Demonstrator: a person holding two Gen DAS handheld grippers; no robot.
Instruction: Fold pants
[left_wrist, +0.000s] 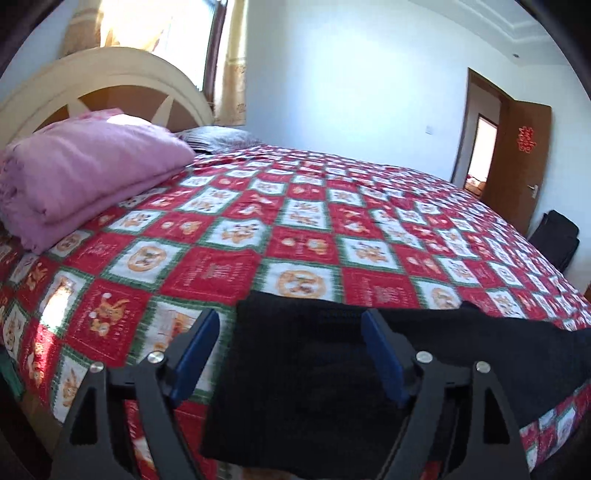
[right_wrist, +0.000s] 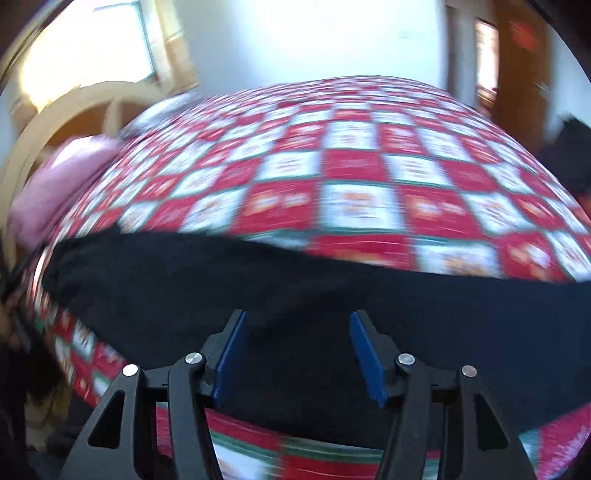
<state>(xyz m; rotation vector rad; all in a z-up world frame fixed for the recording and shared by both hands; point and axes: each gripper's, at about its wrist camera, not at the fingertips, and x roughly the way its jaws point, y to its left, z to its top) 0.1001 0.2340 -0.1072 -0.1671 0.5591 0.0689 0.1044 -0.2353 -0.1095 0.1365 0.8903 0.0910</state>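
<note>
Lying between hand-held gripper (left_wrist: 291, 332) fingers — pants (left_wrist: 306, 387)

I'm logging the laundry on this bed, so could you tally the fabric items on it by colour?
Black: 1, the black knit pants draped over the near edge.
Pink: 1, the folded pink blanket by the headboard.
Grey: 1, the grey patterned pillow behind it.
Red, white and green: 1, the checked patchwork bedspread underneath.
Total: 4

I count one pair of black pants (left_wrist: 303, 376) under my jaws, one bed (left_wrist: 314, 229) ahead of them, one folded pink blanket (left_wrist: 85, 173) ahead to the left, one pillow (left_wrist: 218, 136), one door (left_wrist: 521, 166).
</note>
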